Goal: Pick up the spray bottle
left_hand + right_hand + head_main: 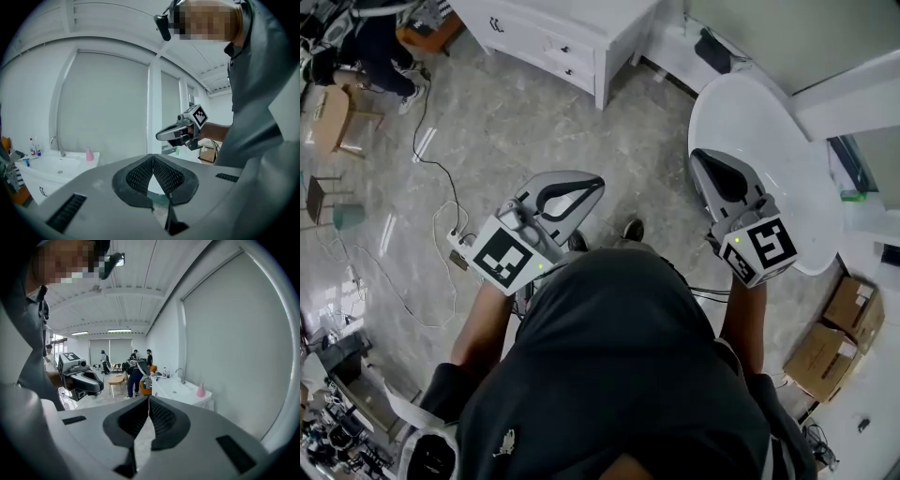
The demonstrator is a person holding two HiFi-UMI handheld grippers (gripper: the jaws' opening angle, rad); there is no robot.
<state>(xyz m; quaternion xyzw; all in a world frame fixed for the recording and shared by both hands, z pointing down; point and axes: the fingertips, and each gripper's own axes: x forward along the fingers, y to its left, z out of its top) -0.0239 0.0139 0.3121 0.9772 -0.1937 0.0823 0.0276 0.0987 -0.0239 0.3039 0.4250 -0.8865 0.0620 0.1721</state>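
Observation:
I cannot pick out a spray bottle with certainty. A small green thing point(854, 195) sits on a white ledge past the round white table point(769, 141); it shows again as the green thing point(177, 151), too small to identify. A pink bottle point(89, 153) stands on the sink counter point(51, 168); that pink bottle point(200, 390) also shows on the right. My left gripper point(596, 182) is held over the floor, shut and empty, pads meeting at the left gripper tip point(153, 155). My right gripper point(697, 154) hovers at the table's near edge, also shut and empty, as at the right gripper tip point(149, 397).
A white cabinet with drawers point(562, 37) stands ahead, and a cable point(441, 173) runs across the marble floor at left. Cardboard boxes point(834, 337) lie at the right. Several people point(133, 371) and a small wooden table point(116, 379) are far across the room.

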